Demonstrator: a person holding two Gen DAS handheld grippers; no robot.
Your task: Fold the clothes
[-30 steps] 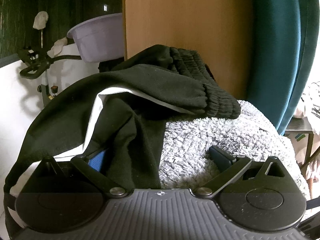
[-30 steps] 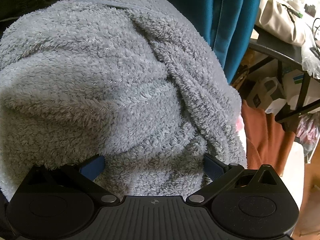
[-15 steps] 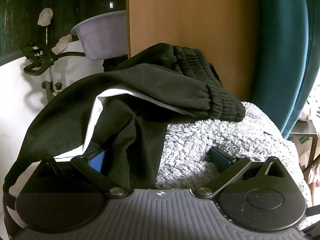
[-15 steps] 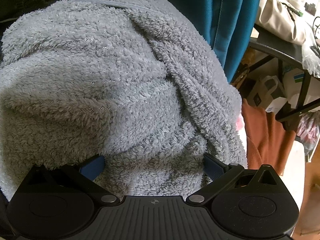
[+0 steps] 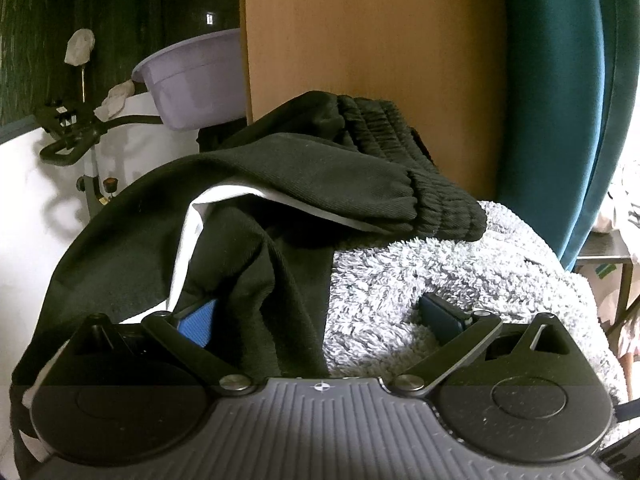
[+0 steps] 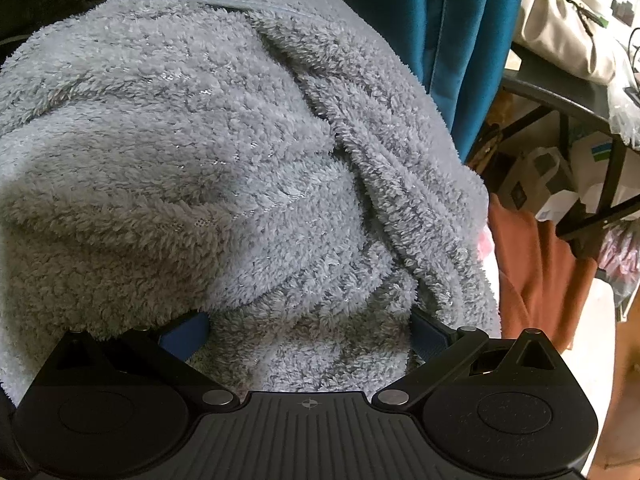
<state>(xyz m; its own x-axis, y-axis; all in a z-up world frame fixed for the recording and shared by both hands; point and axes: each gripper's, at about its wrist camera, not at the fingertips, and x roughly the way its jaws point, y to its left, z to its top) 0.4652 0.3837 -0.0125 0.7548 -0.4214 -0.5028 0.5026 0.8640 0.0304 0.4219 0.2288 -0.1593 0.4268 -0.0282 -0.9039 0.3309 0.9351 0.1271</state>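
Note:
A black garment point(image 5: 304, 184) with ribbed cuffs and a white lining lies bunched on top of a fluffy grey fleece point(image 5: 460, 276). My left gripper point(image 5: 318, 316) is open, pushed against the pile; a black fold and grey fleece sit between its wide-spread blue fingers point(image 5: 198, 316). In the right wrist view the grey fleece point(image 6: 224, 152) fills most of the frame as a rumpled mound. My right gripper point(image 6: 308, 330) is open too, and the fleece bulges between its fingertips and partly covers them.
Behind the pile stand a wooden panel point(image 5: 372, 48) and a teal curtain point(image 5: 560, 100). A lilac basin point(image 5: 192, 80) and a black metal stand point(image 5: 72, 140) are at the left. To the right are a dark table point(image 6: 560, 92) with bags and a rust-coloured cloth point(image 6: 532, 272).
The left gripper has crept slightly forward and left into the pile, and the fleece bulges a bit more between its fingers. The right gripper has barely moved.

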